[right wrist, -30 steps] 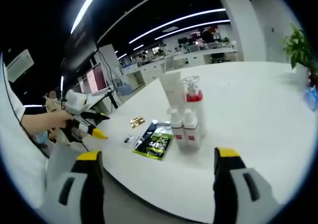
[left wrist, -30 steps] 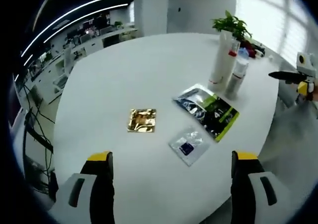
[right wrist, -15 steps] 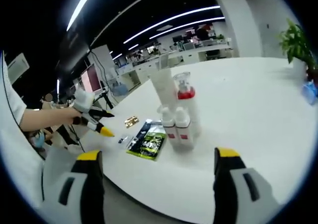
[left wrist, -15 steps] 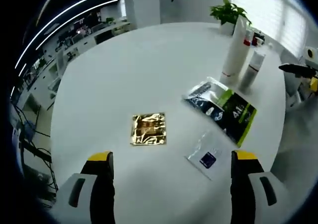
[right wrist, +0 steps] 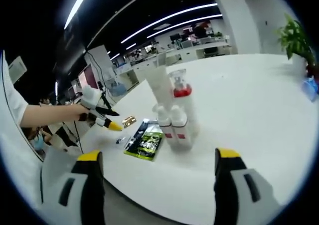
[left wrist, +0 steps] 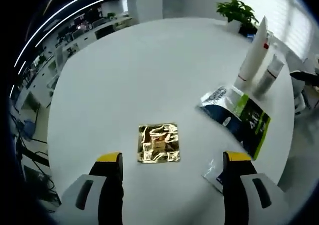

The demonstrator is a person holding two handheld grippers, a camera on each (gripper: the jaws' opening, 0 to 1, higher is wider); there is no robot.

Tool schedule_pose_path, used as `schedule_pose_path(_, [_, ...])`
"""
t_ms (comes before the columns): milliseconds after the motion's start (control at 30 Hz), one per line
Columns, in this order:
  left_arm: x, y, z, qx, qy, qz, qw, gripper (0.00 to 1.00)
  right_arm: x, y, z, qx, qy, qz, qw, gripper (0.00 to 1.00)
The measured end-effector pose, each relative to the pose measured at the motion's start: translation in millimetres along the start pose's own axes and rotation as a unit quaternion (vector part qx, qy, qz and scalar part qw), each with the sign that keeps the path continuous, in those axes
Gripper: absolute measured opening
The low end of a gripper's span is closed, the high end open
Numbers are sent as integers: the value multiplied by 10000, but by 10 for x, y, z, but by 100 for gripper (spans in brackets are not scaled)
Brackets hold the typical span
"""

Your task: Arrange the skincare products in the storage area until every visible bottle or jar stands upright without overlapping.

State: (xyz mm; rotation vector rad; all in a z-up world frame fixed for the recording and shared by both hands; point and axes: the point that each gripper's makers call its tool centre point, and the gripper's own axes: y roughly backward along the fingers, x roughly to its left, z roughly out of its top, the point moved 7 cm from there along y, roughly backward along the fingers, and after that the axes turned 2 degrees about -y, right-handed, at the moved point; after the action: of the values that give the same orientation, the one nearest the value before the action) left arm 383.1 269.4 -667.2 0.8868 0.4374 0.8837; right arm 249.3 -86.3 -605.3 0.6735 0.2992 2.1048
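Note:
My left gripper [left wrist: 173,157] hangs open over the round white table [left wrist: 124,70], just short of a gold foil sachet [left wrist: 158,143] lying flat. A green and black pouch [left wrist: 239,116] and a small clear sachet [left wrist: 215,172] lie to its right. Beyond them a tall white tube [left wrist: 251,58] and a grey bottle [left wrist: 268,75] stand upright. My right gripper [right wrist: 158,155] is open near the table's edge. It faces the white tube [right wrist: 160,88], a red-collared pump bottle [right wrist: 182,93] and two small white bottles [right wrist: 171,126], all upright and close together. The left gripper [right wrist: 110,123] is over the table's left side.
A potted plant [left wrist: 239,10] stands at the far side of the table, with a blue object [right wrist: 311,85] near it. The green pouch [right wrist: 144,141] and gold sachet [right wrist: 129,119] lie left of the bottles. Office desks and monitors fill the background.
The left gripper has moved in over the table toward the gold sachet, and its jaws stand slightly narrower. The right gripper has barely moved. The products stay in place.

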Motion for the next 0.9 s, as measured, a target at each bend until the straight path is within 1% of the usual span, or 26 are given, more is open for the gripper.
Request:
schedule_pose_path(67, [27, -46, 18, 81, 17, 37, 10000, 73, -1, -4, -1, 16, -10, 3, 10000, 93])
schedule_pose_path(167, [59, -94, 50, 112, 104, 25, 9999, 65, -8, -11, -13, 61, -7, 9, 10000, 93])
schedule_pose_path(300, [107, -163, 79, 212, 112, 114, 9996, 60, -20, -20, -14, 75, -20, 11, 10000, 93])
schedule_pose_path(433, [148, -217, 108, 242, 117, 119, 9996, 53, -33, -25, -5, 78, -28, 4, 10000, 93])
schedule_pose_path(567, [156, -271, 112, 357, 92, 115, 9993, 46, -46, -29, -6, 78, -46, -7, 10000, 93])
schedule_pose_path(633, [142, -295, 112, 398, 93, 97, 9991, 45, -55, -32, -7, 79, -52, -10, 10000, 93])
schedule_pose_path(900, [161, -328, 95, 518, 152, 193, 9984, 43, -86, -34, -5, 78, -84, -42, 9999, 93])
